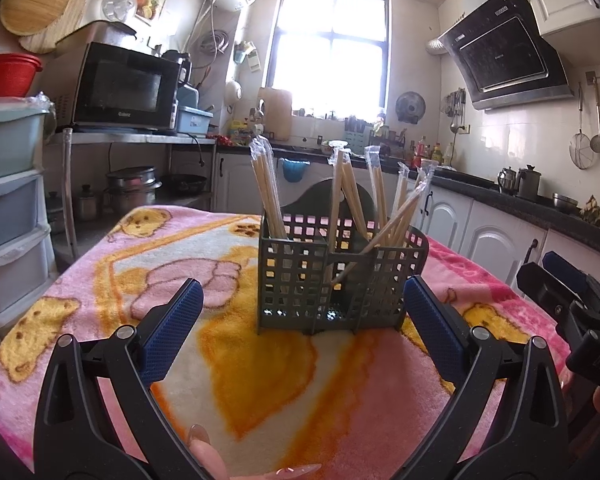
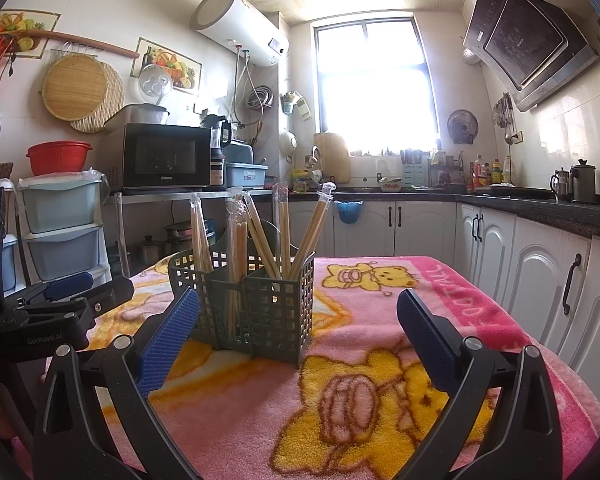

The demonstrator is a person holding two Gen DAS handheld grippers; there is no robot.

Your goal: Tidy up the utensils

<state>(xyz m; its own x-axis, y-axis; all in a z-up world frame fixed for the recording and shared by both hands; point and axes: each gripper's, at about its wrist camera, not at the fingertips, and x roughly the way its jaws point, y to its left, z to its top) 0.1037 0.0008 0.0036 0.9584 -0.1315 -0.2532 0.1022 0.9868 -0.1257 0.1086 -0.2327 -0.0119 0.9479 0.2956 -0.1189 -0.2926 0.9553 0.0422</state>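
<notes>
The left gripper (image 1: 304, 308) hangs low over the blanket (image 1: 100, 264), its blue-padded fingers spread wide with nothing between them. The utensil basket (image 1: 332, 284) stands just beyond the fingertips, roughly centred in the gap; whether the right-hand pad (image 1: 432, 320) touches the basket's corner cannot be told. The right gripper (image 2: 298, 322) is likewise wide open and empty, with the basket (image 2: 252, 300) ahead of it and toward its left finger (image 2: 172, 332).

The basket is a grey-green gridded holder with several compartments, sitting upright on the pink bear-print blanket. Wrapped chopstick pairs (image 1: 266, 196) stand in it on end, long axes near vertical, plastic-sleeved tops up. Some lean: in the left wrist view one pair (image 1: 384, 232) slants steeply across from the basket's right side down toward its middle, and two pairs cross above the central compartment.

To the right of the basket in the left view, the other gripper's body (image 1: 572, 304) sits alongside. Behind the basket, a chair back (image 1: 328, 196) rises at the table's far edge, with white kitchen cabinets (image 1: 496, 236) beyond.
</notes>
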